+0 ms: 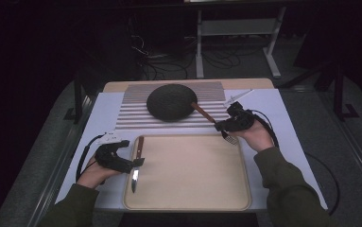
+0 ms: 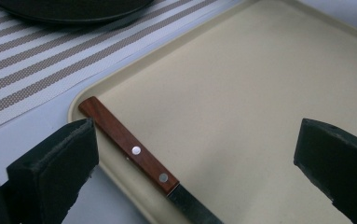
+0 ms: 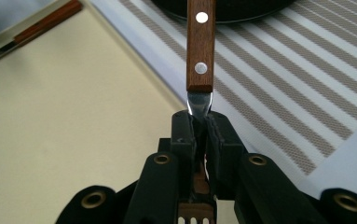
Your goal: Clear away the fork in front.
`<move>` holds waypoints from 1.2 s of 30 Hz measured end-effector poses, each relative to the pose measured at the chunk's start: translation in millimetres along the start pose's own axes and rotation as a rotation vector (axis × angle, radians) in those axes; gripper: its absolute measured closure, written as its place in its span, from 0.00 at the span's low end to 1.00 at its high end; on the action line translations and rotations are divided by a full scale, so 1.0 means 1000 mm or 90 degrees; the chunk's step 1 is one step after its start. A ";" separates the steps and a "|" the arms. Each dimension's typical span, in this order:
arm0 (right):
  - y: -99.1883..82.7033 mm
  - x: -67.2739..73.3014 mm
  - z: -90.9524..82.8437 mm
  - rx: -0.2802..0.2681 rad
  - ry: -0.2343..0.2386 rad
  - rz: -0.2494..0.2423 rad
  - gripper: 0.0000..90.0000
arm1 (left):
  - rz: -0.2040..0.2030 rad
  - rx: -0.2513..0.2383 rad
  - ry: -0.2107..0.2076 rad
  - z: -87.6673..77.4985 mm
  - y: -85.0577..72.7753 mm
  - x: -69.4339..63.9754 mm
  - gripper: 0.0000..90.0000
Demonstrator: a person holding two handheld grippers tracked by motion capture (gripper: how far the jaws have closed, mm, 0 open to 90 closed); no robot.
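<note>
Broadly, the white table [image 1: 292, 156] is seen with one striped placemat [image 1: 136, 116] at the far side and one beige tray [image 1: 188, 172] at the near side, their edges lying just beside each other. One dark round plate [image 1: 171, 101] rests on the placemat. Two grippers are counted. The left gripper [image 2: 195, 154] is held with its jaws wide apart and nothing pressed between them; it sits at the tray's left rim, just beside one wooden-handled knife [image 2: 139, 156], which lies along that rim with its handle toward the placemat and its blade toward the person. The right gripper [image 3: 199, 123] is closed narrowly on the metal neck of one wooden-handled fork [image 3: 200, 44]; the handle is pointed at the plate and appears to reach its rim, though contact cannot be judged surely. In the high view the fork's tines are seen over the tray's far right corner. Most of the tray's surface is left bare between the two grippers, and a white margin of table is left open on the right of the tray.
</note>
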State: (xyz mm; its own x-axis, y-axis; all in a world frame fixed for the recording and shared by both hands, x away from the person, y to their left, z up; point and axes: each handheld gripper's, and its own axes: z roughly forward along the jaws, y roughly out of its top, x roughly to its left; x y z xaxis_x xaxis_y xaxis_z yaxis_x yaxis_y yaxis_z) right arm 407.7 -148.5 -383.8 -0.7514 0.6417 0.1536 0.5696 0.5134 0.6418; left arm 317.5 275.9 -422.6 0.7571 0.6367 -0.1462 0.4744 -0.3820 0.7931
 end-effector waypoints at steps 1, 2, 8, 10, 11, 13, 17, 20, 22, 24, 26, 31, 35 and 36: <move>-0.002 0.002 -0.001 -0.003 0.007 -0.002 0.90 | -0.004 -0.003 0.000 0.001 0.001 -0.001 0.00; -0.004 0.005 -0.001 -0.005 0.013 -0.003 0.90 | -0.003 -0.004 -0.002 0.001 0.002 -0.001 0.00; -0.014 0.019 -0.005 -0.024 0.033 -0.018 0.90 | -0.009 -0.011 -0.003 0.007 0.011 -0.005 0.00; -0.017 0.024 -0.006 -0.030 0.040 -0.021 0.90 | -0.008 -0.016 -0.004 0.009 0.016 -0.007 0.00; -0.019 0.027 -0.007 -0.030 0.047 -0.022 0.90 | -0.008 -0.016 -0.004 0.010 0.017 -0.008 0.00; -0.021 0.031 -0.007 -0.033 0.046 -0.027 0.90 | -0.005 -0.013 -0.001 0.012 0.020 -0.010 0.00; -0.026 0.040 -0.007 -0.043 0.060 -0.028 0.90 | 0.000 -0.011 0.003 0.017 0.027 -0.014 0.00; -0.028 0.045 -0.004 -0.042 0.067 -0.030 0.90 | 0.000 -0.015 -0.004 0.021 0.034 -0.017 0.00; -0.030 0.048 -0.003 -0.043 0.071 -0.029 0.91 | 0.005 -0.019 -0.008 0.024 0.039 -0.019 0.00; -0.031 0.052 -0.001 -0.046 0.074 -0.031 0.90 | 0.008 -0.020 -0.010 0.028 0.043 -0.021 0.00; -0.032 0.054 0.000 -0.049 0.079 -0.031 0.90 | 0.013 -0.023 -0.017 0.034 0.048 -0.025 0.00; -0.032 0.058 0.001 -0.058 0.083 -0.039 0.90 | 0.022 -0.033 -0.031 0.048 0.060 -0.034 0.00; -0.031 0.061 0.003 -0.061 0.085 -0.041 0.91 | 0.025 -0.041 -0.045 0.060 0.069 -0.041 0.00; -0.031 0.061 0.003 -0.063 0.084 -0.043 0.90 | 0.024 -0.046 -0.049 0.063 0.071 -0.043 0.00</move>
State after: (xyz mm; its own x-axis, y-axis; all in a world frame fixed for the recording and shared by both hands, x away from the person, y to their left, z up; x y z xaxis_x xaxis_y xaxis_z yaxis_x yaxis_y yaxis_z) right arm 344.8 -123.3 -396.9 -0.8280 0.5235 0.2009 0.4855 0.4903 0.7238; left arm 347.4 179.0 -397.0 0.8072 0.5688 -0.1578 0.4134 -0.3538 0.8390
